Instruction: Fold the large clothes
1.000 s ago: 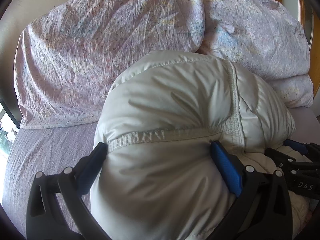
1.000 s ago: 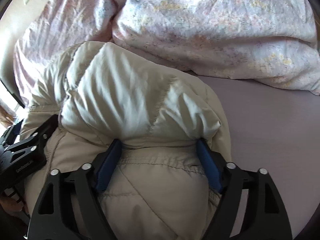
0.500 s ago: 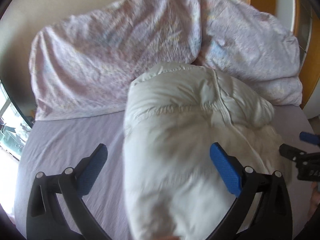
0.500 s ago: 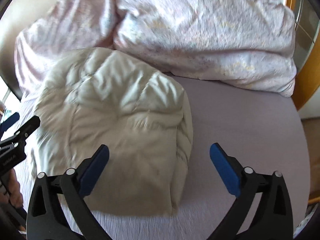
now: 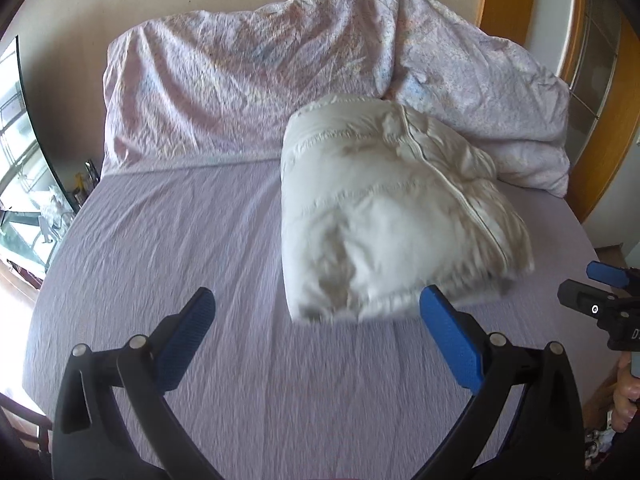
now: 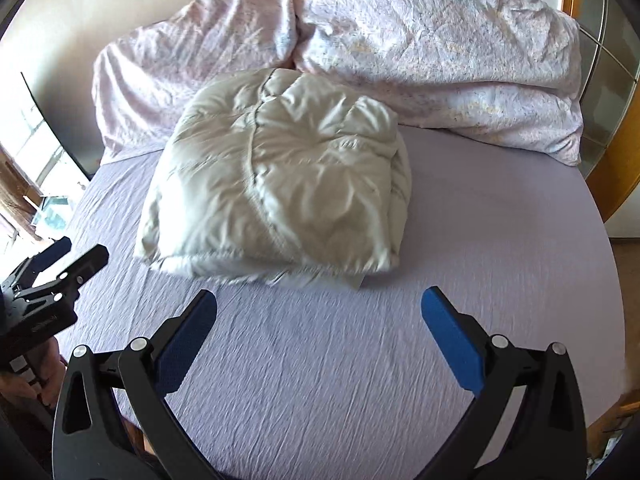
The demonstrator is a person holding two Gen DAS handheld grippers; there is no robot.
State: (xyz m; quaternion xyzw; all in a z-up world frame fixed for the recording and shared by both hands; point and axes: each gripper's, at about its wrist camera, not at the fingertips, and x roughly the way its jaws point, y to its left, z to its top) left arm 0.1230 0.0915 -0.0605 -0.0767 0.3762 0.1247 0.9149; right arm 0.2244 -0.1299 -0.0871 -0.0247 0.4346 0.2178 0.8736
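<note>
Bedroom: lavender fitted sheet (image 5: 168,240) covered the bed, with a crumpled floral duvet (image 5: 248,80) heaped along the beige wall at the head end.
Task item: white puffer jacket (image 6: 280,184) lay on the sheet as a squarish folded bundle, its far edge touching the duvet, a seam running down its top face.
Left hand-held gripper (image 5: 316,322): jaws spread wide, nothing between the blue pads; bundle just beyond the fingertips, untouched.
Right hand-held gripper (image 6: 320,320): jaws had just been opening and stood at full spread, nothing between them; clear of the jacket's near edge.
Handling, judged: light, soft and springy; padded filling likely to push a fold open once released. Smooth shell looked slippery, so a shallow pinch could slide off.
Grip points, judged: stitched seams and the gathered near hem, where the layers stack and give the pads something firm; take both near corners together if the bundle needs shifting.
Progress, judged: fold appeared complete or nearly so.
</note>
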